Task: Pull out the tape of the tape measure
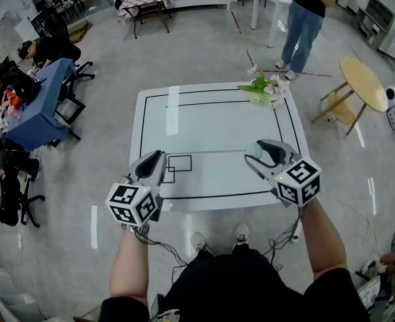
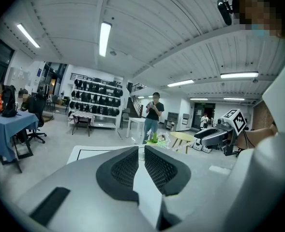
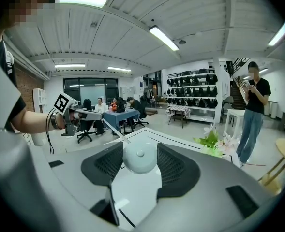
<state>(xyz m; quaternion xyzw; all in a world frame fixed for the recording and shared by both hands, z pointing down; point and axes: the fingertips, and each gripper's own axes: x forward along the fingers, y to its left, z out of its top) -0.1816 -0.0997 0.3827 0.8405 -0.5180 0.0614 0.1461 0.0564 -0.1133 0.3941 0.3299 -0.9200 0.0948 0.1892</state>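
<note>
Over the white table's (image 1: 217,123) near edge, the right gripper (image 1: 256,150) is clamping the round pale tape-measure case (image 3: 140,157). The left gripper (image 1: 158,157), nearly closed, is pinching its thin tape (image 3: 114,129) taut.

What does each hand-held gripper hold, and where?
Right hand-held gripper: tape measure case, by its sides. Left hand-held gripper: seemingly the tape, by its end.

The tape measure (image 3: 140,161) is a round, pale grey case with a small stud at its centre. It is clamped between the jaws of the right gripper (image 3: 140,151), above the tabletop. Its thin tape (image 3: 114,129) is drawn out, running taut to the left gripper (image 3: 96,115).
</note>
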